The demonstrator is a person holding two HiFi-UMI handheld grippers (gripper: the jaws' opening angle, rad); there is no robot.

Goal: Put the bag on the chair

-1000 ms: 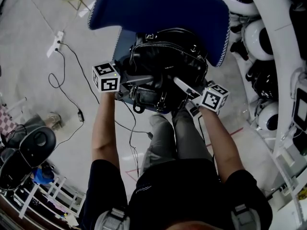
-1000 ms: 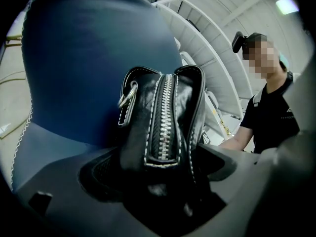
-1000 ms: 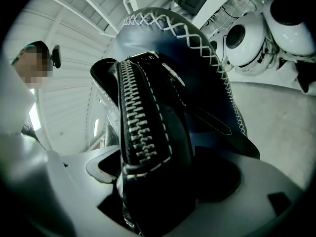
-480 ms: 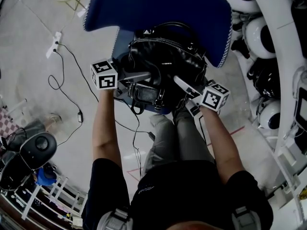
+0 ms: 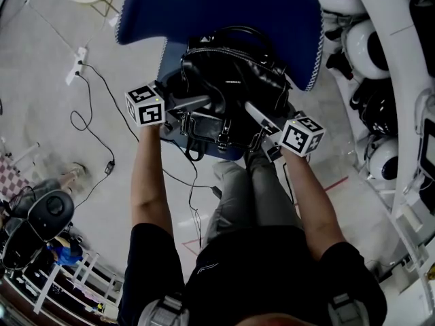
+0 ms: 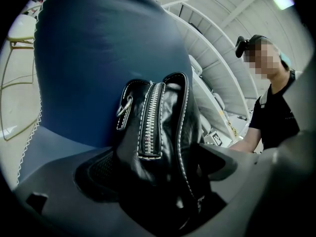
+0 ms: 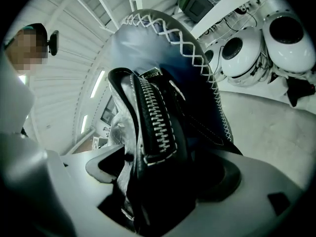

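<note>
A black leather bag [image 5: 231,90] with white stitching and a zip is held between both grippers over the blue chair [image 5: 217,12]. My left gripper [image 5: 194,111] is shut on the bag's left end [image 6: 158,147], the zipper end filling its jaws. My right gripper [image 5: 255,117] is shut on the bag's right end [image 7: 153,152]. The chair's blue backrest [image 6: 98,68] rises just behind the bag, and its seat [image 5: 173,63] shows under the bag's left side. The bag's handles [image 5: 231,36] arch up toward the backrest. Whether the bag rests on the seat I cannot tell.
White round robot shells [image 5: 370,53] and white shelving [image 5: 408,114] stand close on the right. Cables and a power strip [image 5: 81,53] lie on the grey floor at left. A black office chair [image 5: 41,216] sits at the lower left. My legs [image 5: 248,195] stand right before the chair.
Both grippers have carried the bag a little farther forward over the chair seat, toward the backrest. Their hold on the bag is unchanged.
</note>
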